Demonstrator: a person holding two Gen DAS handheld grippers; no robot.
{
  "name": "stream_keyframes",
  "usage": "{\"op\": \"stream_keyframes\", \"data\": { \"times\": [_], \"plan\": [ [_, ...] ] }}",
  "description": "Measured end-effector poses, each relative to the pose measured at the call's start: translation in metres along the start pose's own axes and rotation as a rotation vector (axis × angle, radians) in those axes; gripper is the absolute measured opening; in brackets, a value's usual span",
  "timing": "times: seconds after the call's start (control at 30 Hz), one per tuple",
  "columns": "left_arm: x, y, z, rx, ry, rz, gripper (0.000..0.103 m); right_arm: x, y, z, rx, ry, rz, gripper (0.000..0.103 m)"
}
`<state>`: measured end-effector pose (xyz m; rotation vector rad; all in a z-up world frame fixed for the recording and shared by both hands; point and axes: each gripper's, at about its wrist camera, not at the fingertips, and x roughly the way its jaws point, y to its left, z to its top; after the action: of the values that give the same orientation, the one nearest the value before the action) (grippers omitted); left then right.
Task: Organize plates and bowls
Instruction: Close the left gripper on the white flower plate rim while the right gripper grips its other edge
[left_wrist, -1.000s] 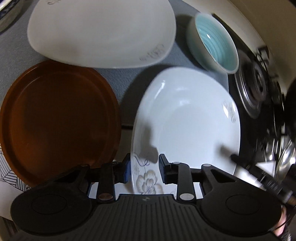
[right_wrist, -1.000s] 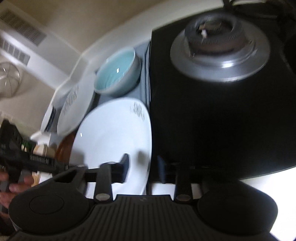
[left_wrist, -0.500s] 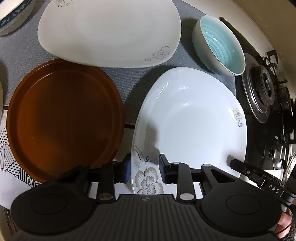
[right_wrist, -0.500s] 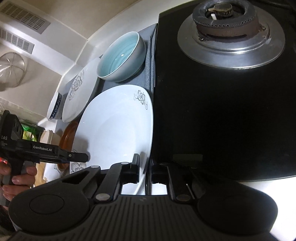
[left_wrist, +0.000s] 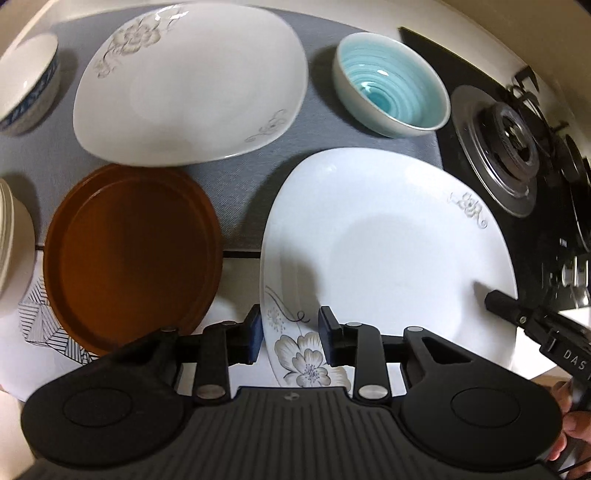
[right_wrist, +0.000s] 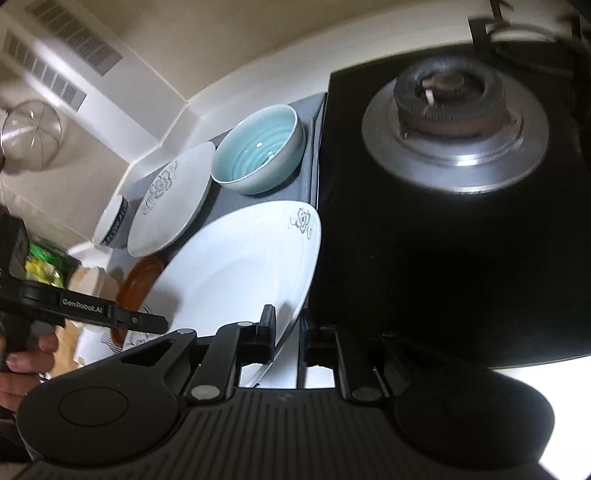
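A white floral plate (left_wrist: 388, 251) lies near the stove; it also shows in the right wrist view (right_wrist: 236, 280). My left gripper (left_wrist: 290, 334) is open, its fingers straddling the plate's near left rim. My right gripper (right_wrist: 288, 338) is open, with the plate's right rim between its fingers; its fingertip shows in the left wrist view (left_wrist: 496, 299). A second white floral plate (left_wrist: 192, 85), a brown plate (left_wrist: 129, 258) and a teal bowl (left_wrist: 391, 85) lie around it.
A blue-patterned bowl (left_wrist: 26, 88) sits at the far left, a cream dish stack (left_wrist: 11, 243) at the left edge. The dishes rest on a grey mat (left_wrist: 229, 184). A black gas stove (right_wrist: 443, 221) with a burner (right_wrist: 450, 103) is on the right.
My right gripper shut to a narrow gap half a second ago and has opened again around the plate's right rim. The left wrist view has drawn back, showing more dishes on the left.
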<state>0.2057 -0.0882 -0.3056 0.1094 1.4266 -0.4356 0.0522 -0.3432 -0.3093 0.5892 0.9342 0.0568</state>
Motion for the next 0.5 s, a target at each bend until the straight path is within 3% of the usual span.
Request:
{"op": "stream_keyframes", "data": {
  "times": [0.2, 0.43, 0.47, 0.5],
  "plan": [
    [-0.015, 0.007, -0.003, 0.010, 0.000, -0.040, 0.033, -0.019, 0.008, 0.005, 0.009, -0.042, 0.004, 0.014],
    [-0.034, 0.032, -0.002, -0.016, -0.030, -0.057, 0.033, -0.016, 0.044, 0.026, -0.079, -0.046, -0.021, 0.015],
    [-0.037, 0.038, -0.001, -0.023, -0.038, -0.059, 0.029, -0.013, 0.047, 0.030, -0.059, -0.045, -0.001, 0.015],
    [-0.044, 0.047, 0.002, -0.031, -0.047, -0.124, 0.009, -0.010, 0.051, 0.034, -0.054, -0.039, 0.029, 0.016]
  ]
}}
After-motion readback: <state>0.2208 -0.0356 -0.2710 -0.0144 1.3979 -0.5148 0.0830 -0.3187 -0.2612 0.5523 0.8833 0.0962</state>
